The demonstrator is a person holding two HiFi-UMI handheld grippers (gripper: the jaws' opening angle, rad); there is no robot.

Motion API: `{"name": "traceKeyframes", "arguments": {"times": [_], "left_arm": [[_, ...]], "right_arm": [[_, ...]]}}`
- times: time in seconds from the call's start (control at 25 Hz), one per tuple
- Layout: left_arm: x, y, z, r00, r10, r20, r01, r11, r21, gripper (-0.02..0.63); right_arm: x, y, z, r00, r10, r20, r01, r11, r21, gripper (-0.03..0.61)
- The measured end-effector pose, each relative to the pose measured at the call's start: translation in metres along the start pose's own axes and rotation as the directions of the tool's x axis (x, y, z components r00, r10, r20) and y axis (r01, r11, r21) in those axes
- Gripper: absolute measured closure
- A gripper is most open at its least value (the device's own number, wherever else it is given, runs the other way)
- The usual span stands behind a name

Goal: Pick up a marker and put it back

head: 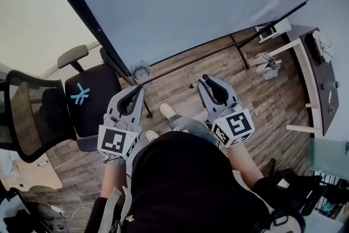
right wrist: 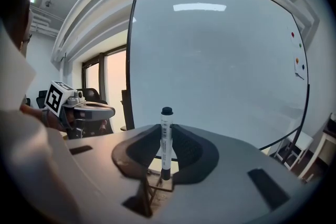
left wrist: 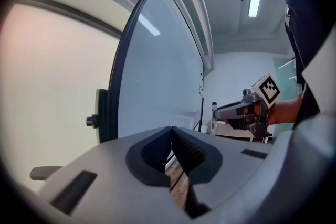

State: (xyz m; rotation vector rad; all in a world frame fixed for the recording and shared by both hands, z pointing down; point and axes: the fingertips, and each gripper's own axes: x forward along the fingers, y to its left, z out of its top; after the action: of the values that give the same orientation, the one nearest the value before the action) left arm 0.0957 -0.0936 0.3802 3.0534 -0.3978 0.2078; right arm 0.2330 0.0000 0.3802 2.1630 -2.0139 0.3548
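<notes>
A white marker (right wrist: 166, 119) with a black cap stands upright between the jaws of my right gripper (right wrist: 167, 140), which is shut on it. In the head view the right gripper (head: 206, 81) is held in front of me and points at the large whiteboard (head: 180, 3); only the marker's dark tip shows there. My left gripper (head: 136, 91) is beside it at the same height. Its jaws (left wrist: 171, 132) are pressed together with nothing in them. Each gripper appears in the other's view: the right gripper (left wrist: 252, 110) and the left gripper (right wrist: 79, 107).
The whiteboard stands on a black frame (head: 240, 49) over a wooden floor (head: 262, 95). A black office chair (head: 90, 98) and a mesh chair (head: 32, 112) are to my left. A desk (head: 319, 79) is at the right. Small magnets (right wrist: 296, 60) dot the board's far right.
</notes>
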Motion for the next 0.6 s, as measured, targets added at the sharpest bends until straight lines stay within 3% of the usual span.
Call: {"name": "traceKeyframes", "arguments": {"times": [0.6], "left_arm": [[-0.001,-0.009,-0.003,1.0,-0.01,-0.024,0.011,1.0,0.019,0.604]], "right_arm": [[-0.013,-0.003,-0.036,0.999,-0.015,-0.048,0.017,0.999,0.036,0.5]]}}
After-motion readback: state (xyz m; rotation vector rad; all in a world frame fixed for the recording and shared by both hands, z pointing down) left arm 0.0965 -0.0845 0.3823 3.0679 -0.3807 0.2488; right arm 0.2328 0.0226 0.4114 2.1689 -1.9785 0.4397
